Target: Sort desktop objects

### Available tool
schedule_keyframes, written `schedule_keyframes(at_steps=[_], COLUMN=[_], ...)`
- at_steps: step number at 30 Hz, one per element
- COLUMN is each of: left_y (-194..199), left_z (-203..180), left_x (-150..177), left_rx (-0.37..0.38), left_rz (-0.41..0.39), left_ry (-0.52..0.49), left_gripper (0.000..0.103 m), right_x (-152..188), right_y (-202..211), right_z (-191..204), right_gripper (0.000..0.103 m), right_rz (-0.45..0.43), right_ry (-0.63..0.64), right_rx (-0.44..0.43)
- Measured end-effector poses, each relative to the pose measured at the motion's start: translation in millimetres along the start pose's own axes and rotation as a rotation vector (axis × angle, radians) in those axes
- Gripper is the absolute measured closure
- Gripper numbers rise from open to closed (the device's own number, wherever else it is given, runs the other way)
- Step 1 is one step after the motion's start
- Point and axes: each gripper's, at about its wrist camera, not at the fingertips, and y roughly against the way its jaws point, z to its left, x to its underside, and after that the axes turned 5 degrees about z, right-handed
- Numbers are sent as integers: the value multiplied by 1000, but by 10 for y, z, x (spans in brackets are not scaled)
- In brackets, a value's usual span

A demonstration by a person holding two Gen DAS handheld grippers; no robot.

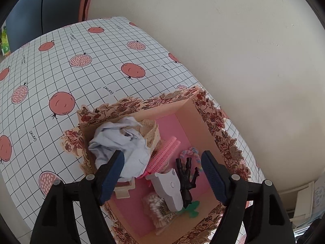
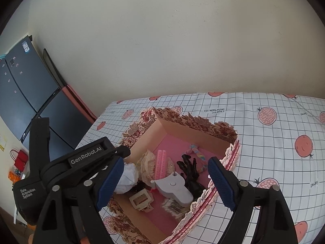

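Hovering both over the box [image 1: 189,109]: left hand-held gripper [image 1: 162,174] and right hand-held gripper [image 2: 165,180] gape empty. Crumpled cloth [image 1: 119,140] sits at box's 10 o'clock against your left pad; withdrawing could snag it out onto the table [image 1: 61,71].

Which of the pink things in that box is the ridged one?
The pink hair roller, ridged along its length, lying beside the crumpled pale-blue cloth. The box's pink floor is flat and smooth, and the braided pastel rope is multicoloured.
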Motion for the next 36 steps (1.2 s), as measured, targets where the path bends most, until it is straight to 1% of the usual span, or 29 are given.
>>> schedule_keyframes(at_steps=[7,10,19,24,29,31,33,36], left_y=[-5,-6,37,69,174,238,305,408], left_z=[-25,-66,-176,-202,-231,-260,-295,-344], left_x=[12,28,59,67,97,122,149,190], left_rx=[1,4,34,41,42,25,17,25], left_rz=[12,13,18,17,-1,-20,-33,-36], left_ry=[-11,-25,-62,-68,-71,-72,-86,-99], left_gripper=[24,18,18,17,17,17,17,17], right_x=[-8,-14,-57,-56,-51,-41,-35,-42], right_y=[20,36,125,126,179,215,257,336], right_z=[-41,-56,-176,-222,-260,-286,-319,-374], right_gripper=[16,15,15,15,15,15,13,9], right_rz=[4,5,-10,1,12,17,22,22], right_ry=[-14,-19,-49,-55,-59,-61,-65,-75], right_rx=[6,6,16,32,52,67,82,99])
